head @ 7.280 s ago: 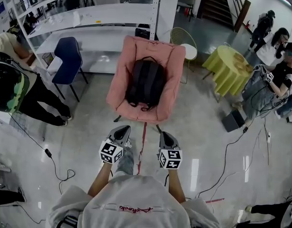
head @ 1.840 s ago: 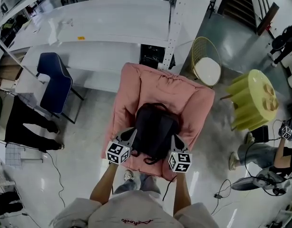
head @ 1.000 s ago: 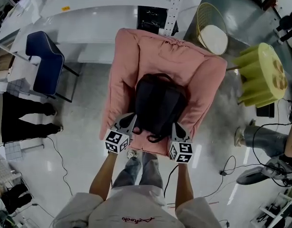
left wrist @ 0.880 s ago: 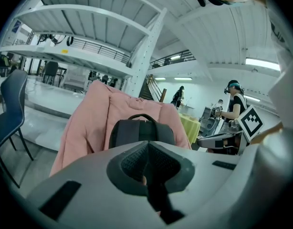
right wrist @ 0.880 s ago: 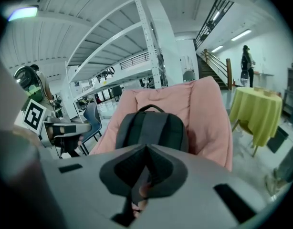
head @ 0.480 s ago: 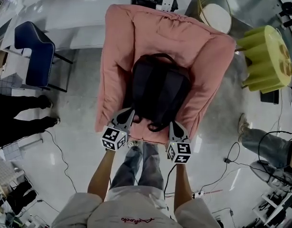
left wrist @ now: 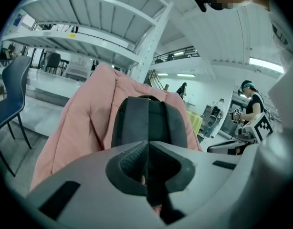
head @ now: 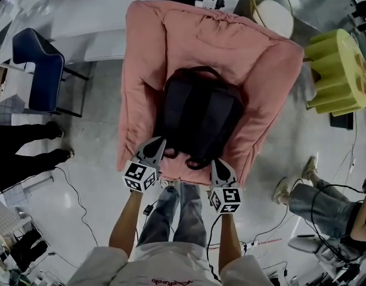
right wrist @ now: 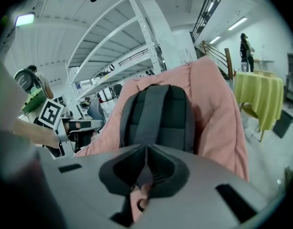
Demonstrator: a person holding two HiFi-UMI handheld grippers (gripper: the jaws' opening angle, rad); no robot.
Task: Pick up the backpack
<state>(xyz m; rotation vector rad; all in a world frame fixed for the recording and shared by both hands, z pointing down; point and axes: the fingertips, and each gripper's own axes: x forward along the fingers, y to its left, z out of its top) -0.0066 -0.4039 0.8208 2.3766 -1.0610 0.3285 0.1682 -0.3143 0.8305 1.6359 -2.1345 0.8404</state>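
A black backpack (head: 198, 115) leans upright on the seat of a pink padded chair (head: 207, 37), straps facing me. In the head view my left gripper (head: 158, 142) sits at the backpack's lower left corner and my right gripper (head: 217, 162) at its lower right, both over the seat's front edge. Both are shut with nothing between the jaws. The left gripper view shows the backpack (left wrist: 149, 120) just past my shut jaws, apart from them. The right gripper view shows the backpack (right wrist: 158, 118) the same way.
A blue chair (head: 37, 70) stands at the left and a white shelf rack (head: 81, 16) behind the pink chair. A yellow-green covered round table (head: 341, 70) and a round wire chair (head: 272, 8) stand at the right. People stand at both sides; cables (head: 76, 195) lie on the floor.
Both grippers have sunk towards the seat's front edge at the backpack's lower corners. The chair and backpack fill more of the head view than before. Both stay shut.
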